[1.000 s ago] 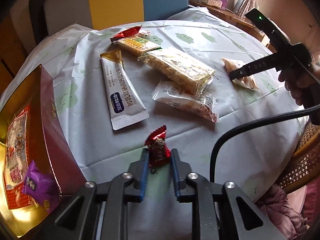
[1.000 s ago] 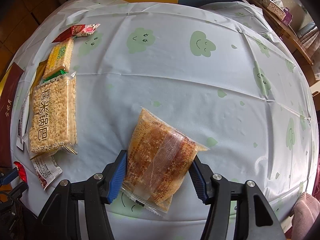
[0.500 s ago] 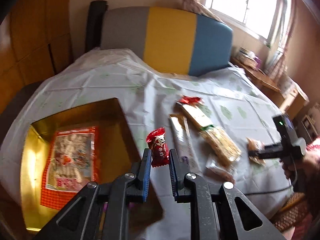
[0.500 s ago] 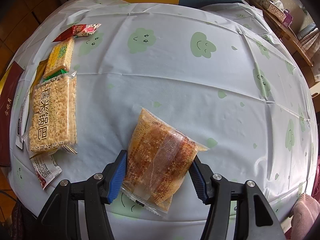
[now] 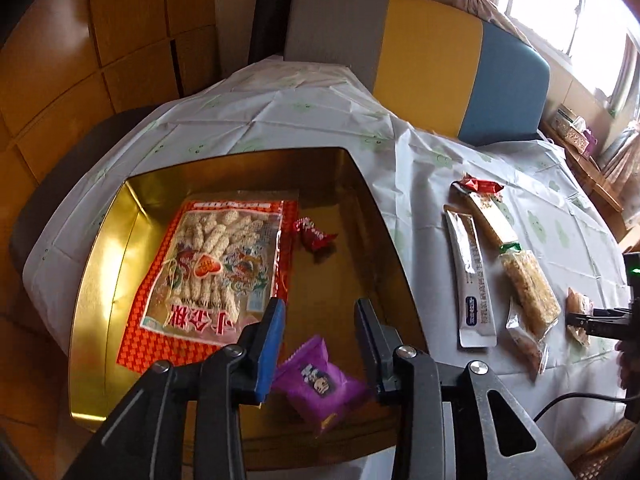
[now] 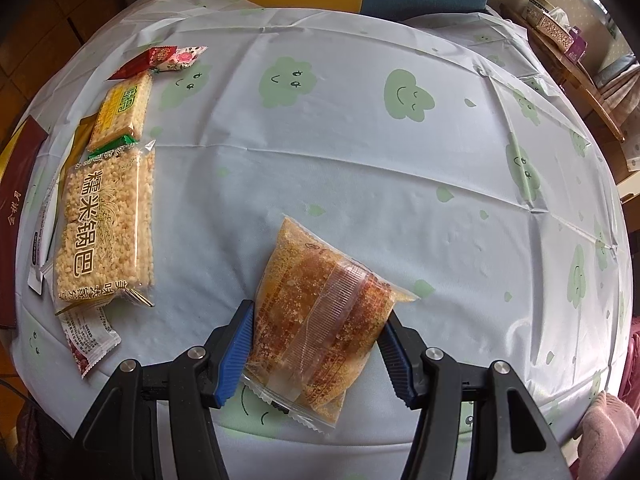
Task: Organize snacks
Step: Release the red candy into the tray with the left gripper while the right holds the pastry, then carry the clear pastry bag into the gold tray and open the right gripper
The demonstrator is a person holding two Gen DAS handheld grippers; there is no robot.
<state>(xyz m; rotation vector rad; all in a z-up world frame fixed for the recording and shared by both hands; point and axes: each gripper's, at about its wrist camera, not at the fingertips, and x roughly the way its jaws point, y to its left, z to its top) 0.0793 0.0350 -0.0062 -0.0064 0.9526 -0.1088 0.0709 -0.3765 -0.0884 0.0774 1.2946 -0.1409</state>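
Left gripper [image 5: 318, 322] opening, empty, inside gold box [image 5: 102, 248] rim

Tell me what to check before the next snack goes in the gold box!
1. Red candy landed in the gold box: ok, it lies beside the big red bag.
2. Left gripper let go: ok, its jaws are opening with nothing gripped; the purple packet lies in the box below.
3. Right gripper around the crumbly orange packet: ok, a finger on each side.
4. Packet lifted off the table: not ok, it rests on the tablecloth.
5. Grip firm enough to lift: cannot tell.
6. Room in the box: ok, bare gold floor shows.
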